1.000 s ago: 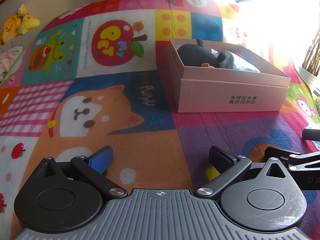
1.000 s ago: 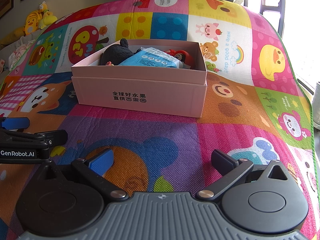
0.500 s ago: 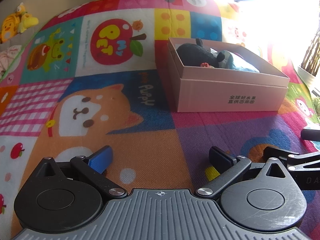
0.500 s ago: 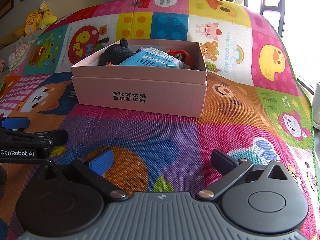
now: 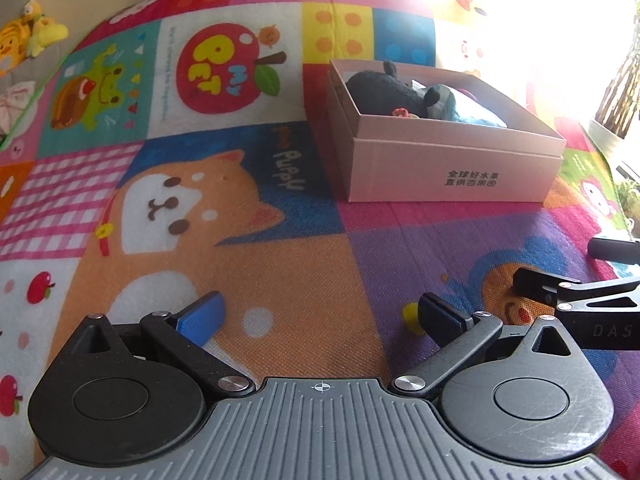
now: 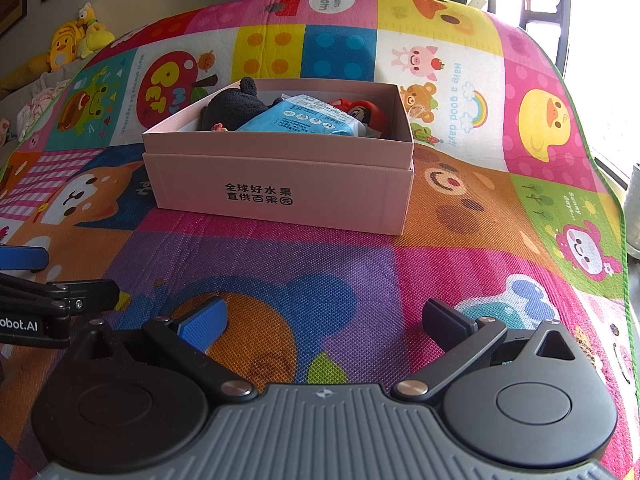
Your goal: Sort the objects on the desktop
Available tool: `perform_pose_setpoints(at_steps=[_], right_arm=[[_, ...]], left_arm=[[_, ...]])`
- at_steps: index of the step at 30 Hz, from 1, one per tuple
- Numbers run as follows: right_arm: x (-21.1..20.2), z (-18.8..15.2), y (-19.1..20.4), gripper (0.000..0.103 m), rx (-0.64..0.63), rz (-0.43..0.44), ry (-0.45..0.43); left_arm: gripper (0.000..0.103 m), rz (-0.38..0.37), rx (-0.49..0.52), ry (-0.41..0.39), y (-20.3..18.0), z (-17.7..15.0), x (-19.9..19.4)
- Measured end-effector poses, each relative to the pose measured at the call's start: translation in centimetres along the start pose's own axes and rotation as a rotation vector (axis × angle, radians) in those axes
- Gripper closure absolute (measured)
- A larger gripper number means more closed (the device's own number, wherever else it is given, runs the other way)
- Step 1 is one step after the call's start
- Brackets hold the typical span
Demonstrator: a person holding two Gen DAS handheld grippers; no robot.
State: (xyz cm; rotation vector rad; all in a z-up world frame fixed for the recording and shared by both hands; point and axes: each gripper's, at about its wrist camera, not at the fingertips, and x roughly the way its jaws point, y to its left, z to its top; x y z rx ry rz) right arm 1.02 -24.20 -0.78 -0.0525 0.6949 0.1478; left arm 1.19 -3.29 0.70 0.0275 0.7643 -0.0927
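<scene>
Two grippers hover low over the play mat (image 6: 460, 236), side by side, both facing the pink box (image 6: 280, 184). Left gripper (image 5: 320, 316) has its jaws spread wide w/ nothing between them; the blue pad (image 5: 202, 318) and the black pad (image 5: 442, 318) sit well apart over the orange and purple patches. Right gripper (image 6: 324, 320) is likewise wide open and empty, over the mat just in front of the box. Box sits on the mat approx. at the centre of the right wrist view, lid off, w/ black printed characters on its near wall. Inside: a black plush toy (image 6: 236, 104) at the left end, a blue packet (image 6: 304, 118) in the middle, and a red figure (image 6: 360, 110) toward the right, prob. a small doll but it's partly hidden. Yellow plush toys (image 6: 74, 46) lie off the mat's far left edge. Bright window glare washes out the left wrist view's top right.
</scene>
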Motion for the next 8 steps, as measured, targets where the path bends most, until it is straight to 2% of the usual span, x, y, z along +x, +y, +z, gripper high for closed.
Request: perform_pose_setpoints(at_steps=[8], right_arm=[[0.0,0.01,-0.01,0.0,0.0,0.0,0.0]], left_arm=[[0.0,-0.001,-0.005,-0.004,0.13,0.09,0.1]])
